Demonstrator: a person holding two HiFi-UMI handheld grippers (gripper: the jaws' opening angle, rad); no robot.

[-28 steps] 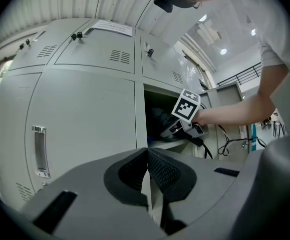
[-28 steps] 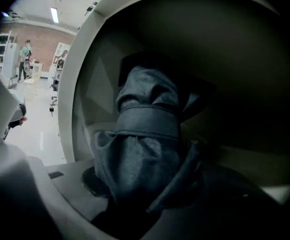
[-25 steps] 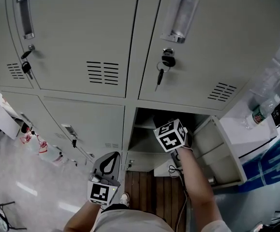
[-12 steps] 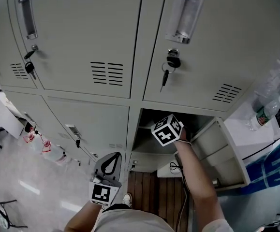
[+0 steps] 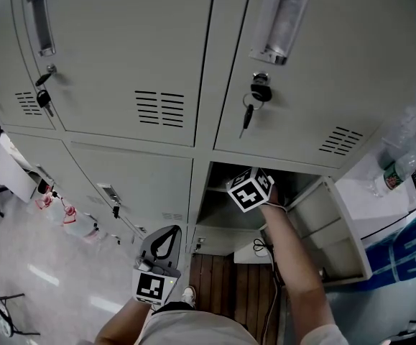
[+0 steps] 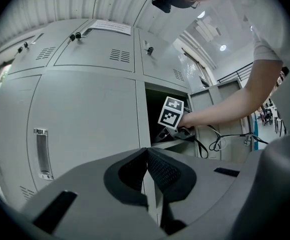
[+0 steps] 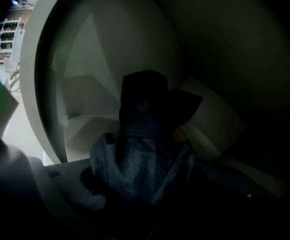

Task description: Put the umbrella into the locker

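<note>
- Umbrella (image 7: pixel 145 149) first: it's a dark blue folded bundle, low and centre in the right gripper view, already inside the open locker (image 5: pixel 215 207).
- The right hand-held gripper (image 6: pixel 164 134) is reaching into that compartment, just right of centre in the head view, angled downward behind its marker cube.
- Its jaws stand wide apart and have just been opening. The umbrella's bunched fabric sits between them, and in the gloom it looks let go rather than pinched.
- The key relation is that the umbrella lies straight ahead of the right hand-held gripper, its near end between the jaws. Its long axis seems to run up the frame, away from the jaws and deeper into the locker.
- So the right hand is the near one by a long way, practically on the thing.
- The left hand-held gripper (image 6: pixel 147 174) hangs back at the lower left of the head view, outside the locker and pointing level at the closed doors. Its jaws are pressed together with nothing in them.
- The locker door (image 5: pixel 330 228) is swung open at the right of the compartment.
- My read is that the placing is about done. The next move should be a straight pull back along the umbrella's axis, so the jaws don't drag any fabric out.
</note>
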